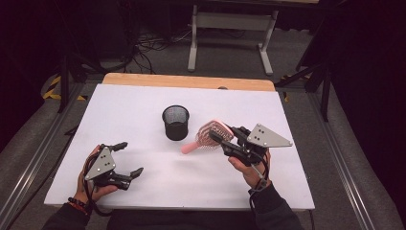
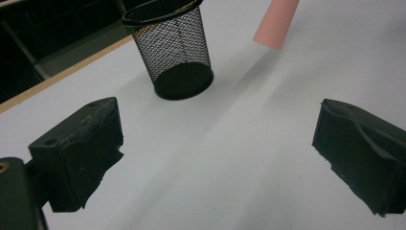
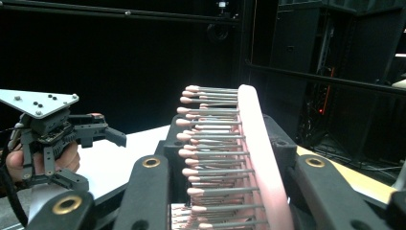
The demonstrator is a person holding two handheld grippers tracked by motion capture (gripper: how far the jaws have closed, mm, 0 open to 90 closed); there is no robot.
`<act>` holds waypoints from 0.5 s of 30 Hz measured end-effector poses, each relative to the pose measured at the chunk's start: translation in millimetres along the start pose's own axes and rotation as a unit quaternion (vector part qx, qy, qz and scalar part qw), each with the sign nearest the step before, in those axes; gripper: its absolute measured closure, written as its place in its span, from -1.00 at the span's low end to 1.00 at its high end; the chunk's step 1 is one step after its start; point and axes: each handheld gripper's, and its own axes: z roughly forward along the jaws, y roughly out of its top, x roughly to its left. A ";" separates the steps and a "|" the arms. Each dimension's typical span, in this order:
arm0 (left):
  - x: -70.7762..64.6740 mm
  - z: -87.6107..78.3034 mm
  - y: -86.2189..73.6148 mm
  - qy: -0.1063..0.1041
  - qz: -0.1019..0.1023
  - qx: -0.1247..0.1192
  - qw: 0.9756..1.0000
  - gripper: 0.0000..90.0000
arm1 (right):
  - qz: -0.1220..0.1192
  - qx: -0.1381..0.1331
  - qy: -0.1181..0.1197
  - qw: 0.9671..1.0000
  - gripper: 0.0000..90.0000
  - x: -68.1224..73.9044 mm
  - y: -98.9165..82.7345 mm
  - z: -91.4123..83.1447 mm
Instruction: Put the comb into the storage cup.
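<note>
A pink hairbrush [image 1: 205,135] hangs above the white table, its handle [image 2: 276,21] pointing down and left toward the table's middle. My right gripper [image 1: 221,133] is shut on the brush's head [image 3: 253,143], one jaw on each side, with the bristles facing left in the right gripper view. A black mesh cup [image 1: 175,122] stands upright just left of the brush; nothing shows inside it [image 2: 172,52]. At the near left my left gripper [image 1: 131,158] is open, its jaws wide apart with only bare table between them [image 2: 215,153], pointing toward the cup.
White sheet [image 1: 143,105] covers the table, with a wooden strip [image 1: 186,80] along the far edge. A grey desk frame [image 1: 230,28] and loose cables [image 1: 148,48] lie on the floor beyond. Dark racks [image 3: 335,86] stand to the right.
</note>
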 end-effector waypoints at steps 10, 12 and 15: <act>5.9 -9.3 -6.7 0.011 -0.009 0.001 1.000 -0.91 | -0.008 -0.006 -0.002 1.000 0.40 -1.7 4.1 -0.5; 5.8 -9.3 -7.5 0.010 -0.010 0.002 1.000 -0.91 | -0.007 -0.012 -0.004 1.000 0.40 -3.4 7.1 -1.4; 5.3 -8.2 -8.9 0.009 -0.010 0.004 1.000 -0.91 | -0.008 -0.020 -0.008 1.000 0.40 -5.5 11.3 -2.8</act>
